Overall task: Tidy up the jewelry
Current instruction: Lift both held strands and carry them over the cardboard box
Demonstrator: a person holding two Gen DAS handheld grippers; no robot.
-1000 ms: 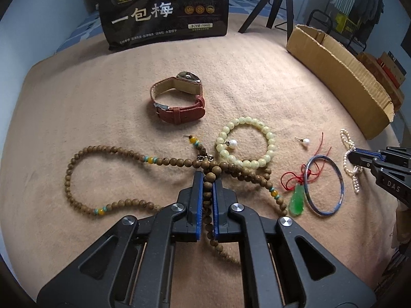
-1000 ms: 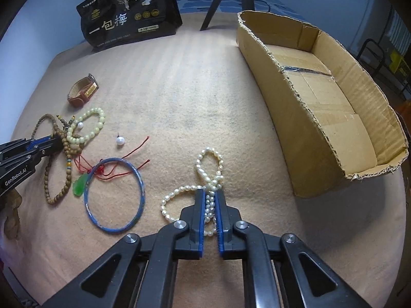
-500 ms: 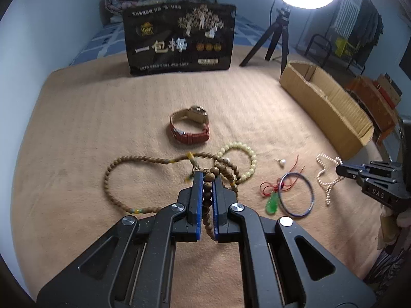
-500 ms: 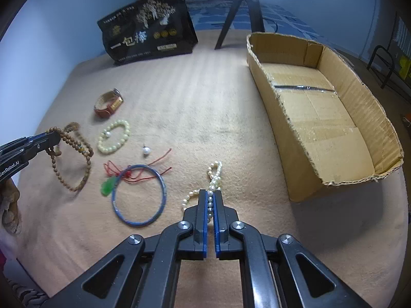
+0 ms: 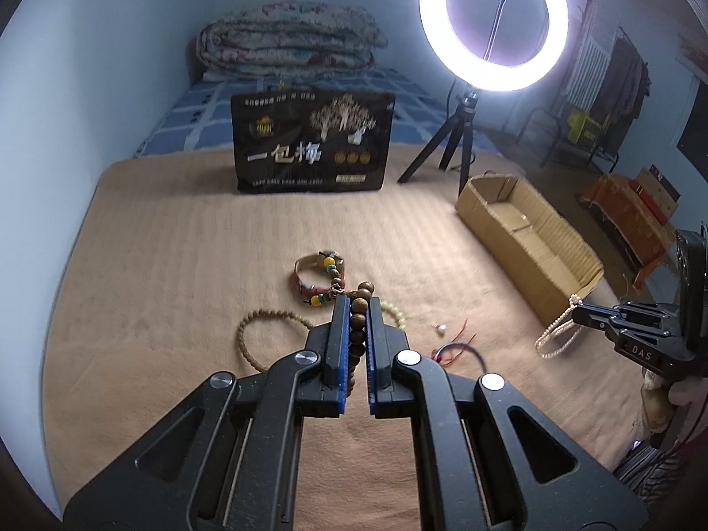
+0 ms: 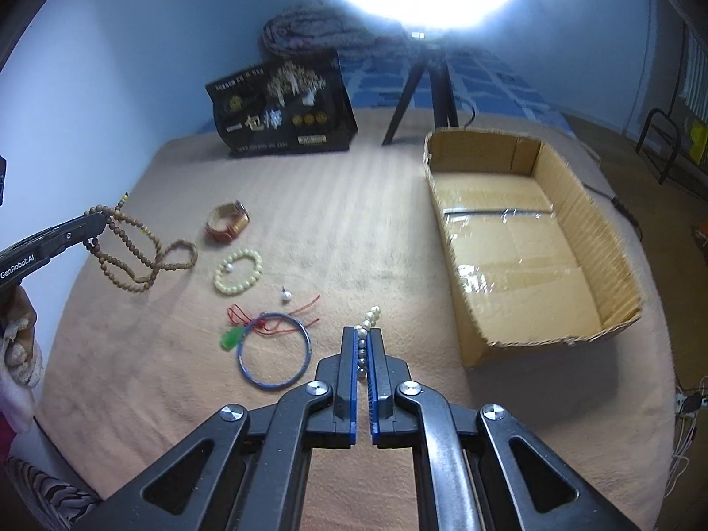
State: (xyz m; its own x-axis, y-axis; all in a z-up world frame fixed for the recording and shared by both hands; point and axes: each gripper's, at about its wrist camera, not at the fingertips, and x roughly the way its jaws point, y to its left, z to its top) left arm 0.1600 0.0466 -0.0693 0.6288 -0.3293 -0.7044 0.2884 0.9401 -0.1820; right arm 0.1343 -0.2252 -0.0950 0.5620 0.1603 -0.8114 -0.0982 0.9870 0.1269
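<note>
My left gripper (image 5: 357, 301) is shut on the brown wooden bead necklace (image 5: 357, 314) and holds it lifted; its loops hang down to the blanket, as the right wrist view (image 6: 132, 261) shows. My right gripper (image 6: 363, 332) is shut on the white pearl necklace (image 6: 371, 316), also seen hanging from it in the left wrist view (image 5: 557, 332). On the tan blanket lie a red-strap watch (image 6: 228, 223), a pale green bead bracelet (image 6: 239, 272), a pearl earring (image 6: 286, 295), a blue bangle (image 6: 273, 352) and a green pendant on red cord (image 6: 231, 338).
An open cardboard box (image 6: 531, 239) sits to the right of the jewelry. A black printed bag (image 6: 283, 108) stands at the back. A ring light on a tripod (image 5: 493, 22) stands behind the box. Folded quilts (image 5: 287, 40) lie on the bed beyond.
Both grippers have risen from the blanket, lifting the wooden bead necklace and the pearl necklace. Both views now tilt up and show the room.
</note>
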